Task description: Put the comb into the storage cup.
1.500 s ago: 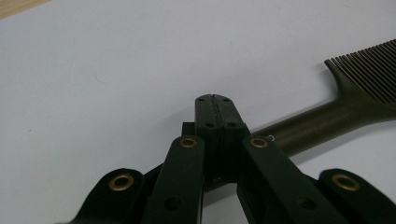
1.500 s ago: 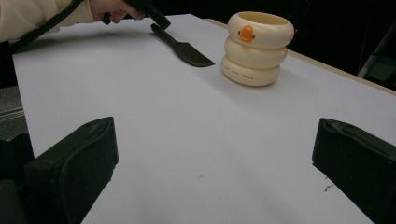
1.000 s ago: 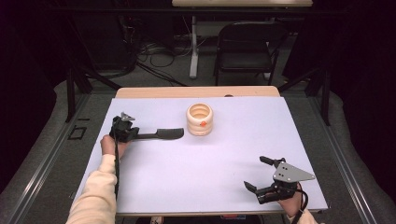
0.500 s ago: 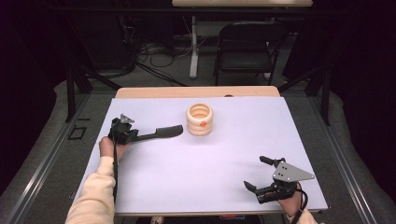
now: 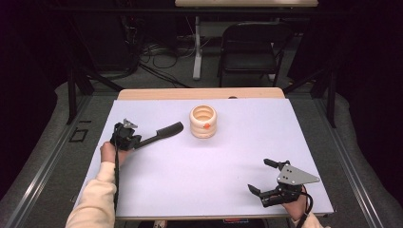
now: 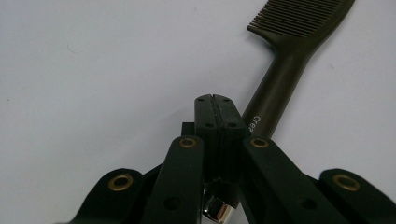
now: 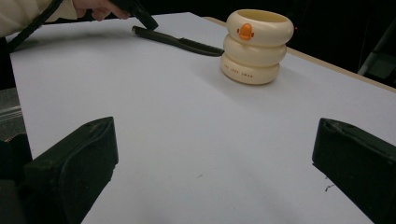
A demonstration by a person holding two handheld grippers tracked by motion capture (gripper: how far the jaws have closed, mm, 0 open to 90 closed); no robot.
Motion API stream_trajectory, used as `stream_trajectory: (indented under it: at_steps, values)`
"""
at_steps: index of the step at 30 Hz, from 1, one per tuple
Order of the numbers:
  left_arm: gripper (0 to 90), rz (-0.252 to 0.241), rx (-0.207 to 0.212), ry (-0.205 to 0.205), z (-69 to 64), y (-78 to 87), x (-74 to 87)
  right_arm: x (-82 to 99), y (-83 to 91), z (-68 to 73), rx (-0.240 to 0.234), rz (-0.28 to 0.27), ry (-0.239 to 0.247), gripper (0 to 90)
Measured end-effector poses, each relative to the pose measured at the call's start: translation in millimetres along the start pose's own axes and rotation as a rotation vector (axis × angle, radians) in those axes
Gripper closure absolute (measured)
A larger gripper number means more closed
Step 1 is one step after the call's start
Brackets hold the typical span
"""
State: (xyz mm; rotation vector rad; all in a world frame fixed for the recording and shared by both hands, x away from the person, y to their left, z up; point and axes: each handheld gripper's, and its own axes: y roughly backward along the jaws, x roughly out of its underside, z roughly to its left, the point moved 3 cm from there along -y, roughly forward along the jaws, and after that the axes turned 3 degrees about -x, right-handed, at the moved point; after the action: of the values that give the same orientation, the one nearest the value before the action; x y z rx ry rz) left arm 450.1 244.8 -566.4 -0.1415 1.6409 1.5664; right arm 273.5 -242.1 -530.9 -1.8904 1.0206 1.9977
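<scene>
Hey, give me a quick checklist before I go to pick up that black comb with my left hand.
1. Left tool open for a grasp: not ok, jaws shut, pads together with nothing between.
2. Comb between the pads: not ok, its handle runs beside the closed jaws.
3. Comb lying flat on the table: ok.
4. Cream duck-beak cup upright and apart from the comb: ok.
5. Right tool open and well away from the comb: ok.
</scene>
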Motion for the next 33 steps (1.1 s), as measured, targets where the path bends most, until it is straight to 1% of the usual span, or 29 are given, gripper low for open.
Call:
stream_trajectory:
  at_steps: [7,10,15,19,23,25,26,27,29,30,31,32,33]
  values:
    - [89.4,0.002,0.006,-0.002,-1.3,2.7,0.5,0.2,-0.9,0.1,-0.003,0.003,0.008,0.0]
    - [89.2,0.016,0.013,0.002,-2.6,2.8,1.8,0.5,-0.6,-0.3,-0.003,0.005,0.004,0.0]
    - [88.4,0.031,0.021,-0.007,-5.1,3.5,2.9,0.4,-0.4,-0.4,-0.001,0.002,0.003,0.0]
    - [88.2,0.035,0.022,-0.010,-5.5,6.0,4.1,0.2,0.1,-0.1,0.000,0.002,0.004,0.0]
    - [86.2,0.028,0.023,0.000,-4.6,8.5,4.5,0.4,-0.2,-0.4,0.000,0.003,0.001,0.0]
    - [82.4,0.025,0.019,0.004,-3.5,8.2,4.7,0.6,-0.5,-0.7,-0.001,0.004,0.000,0.0]
    - [82.4,0.028,0.014,0.003,-2.9,8.3,4.6,0.5,-0.3,-0.7,-0.001,0.004,0.000,0.0]
    - [77.4,0.036,0.014,0.001,-1.9,8.3,3.6,0.6,0.0,-0.7,-0.002,0.004,-0.001,0.0]
    - [72.2,0.027,0.012,0.009,-0.9,10.5,1.5,0.6,0.4,-1.0,-0.001,0.003,-0.002,0.0]
    - [69.1,0.026,0.009,0.007,0.1,12.0,0.2,0.6,0.5,-1.0,-0.002,0.002,-0.002,0.0]
    - [65.2,0.015,0.003,0.013,0.7,13.6,-1.0,0.5,0.5,-0.9,-0.002,0.001,-0.001,0.0]
    - [61.8,0.013,-0.003,0.008,1.5,15.6,-1.9,0.4,0.5,-0.7,-0.004,0.001,-0.001,0.0]
    - [59.2,0.011,0.000,0.010,2.3,17.1,-2.8,0.3,0.2,-0.5,-0.005,-0.001,0.001,0.0]
